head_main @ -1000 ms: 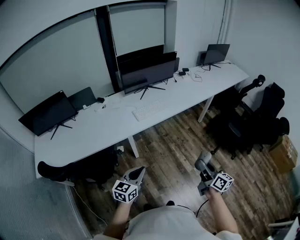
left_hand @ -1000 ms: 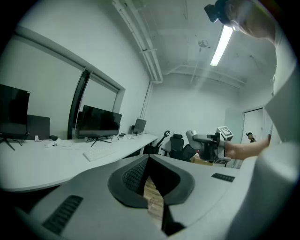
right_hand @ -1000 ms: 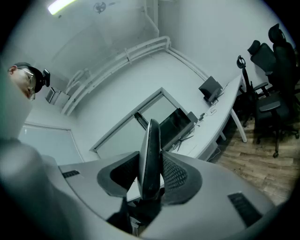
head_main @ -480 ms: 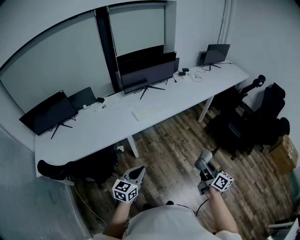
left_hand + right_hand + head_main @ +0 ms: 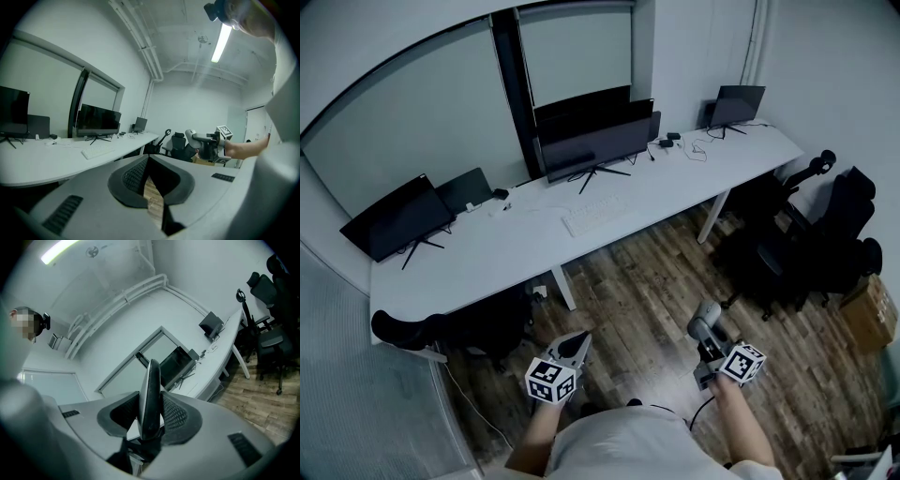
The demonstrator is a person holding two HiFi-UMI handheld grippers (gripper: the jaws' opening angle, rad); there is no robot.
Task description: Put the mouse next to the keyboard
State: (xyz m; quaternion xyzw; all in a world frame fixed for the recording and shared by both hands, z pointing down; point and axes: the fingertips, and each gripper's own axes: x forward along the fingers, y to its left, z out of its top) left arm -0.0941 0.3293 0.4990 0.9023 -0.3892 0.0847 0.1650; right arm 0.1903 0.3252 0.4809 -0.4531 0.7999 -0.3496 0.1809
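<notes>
A white keyboard (image 5: 598, 218) lies on the long white desk (image 5: 487, 258), in front of the middle monitor (image 5: 598, 147); the left gripper view has it too, keyboard (image 5: 97, 151). I stand on the wooden floor well short of the desk. My right gripper (image 5: 706, 336) is shut on a grey and black mouse (image 5: 704, 323), which stands on edge between the pads in the right gripper view, mouse (image 5: 151, 394). My left gripper (image 5: 574, 349) is held low at the left, its jaws closed together and empty. The right gripper (image 5: 205, 143) also shows from the left one.
Several dark monitors (image 5: 394, 220) and small items with cables (image 5: 686, 147) sit along the desk. Black office chairs (image 5: 811, 239) crowd the right side, with a cardboard box (image 5: 870, 309) beyond them. Another chair (image 5: 417, 333) is tucked under the desk's left end.
The desk has slid slightly up and away in the head view. Both grippers keep their places, and the mouse stays gripped.
</notes>
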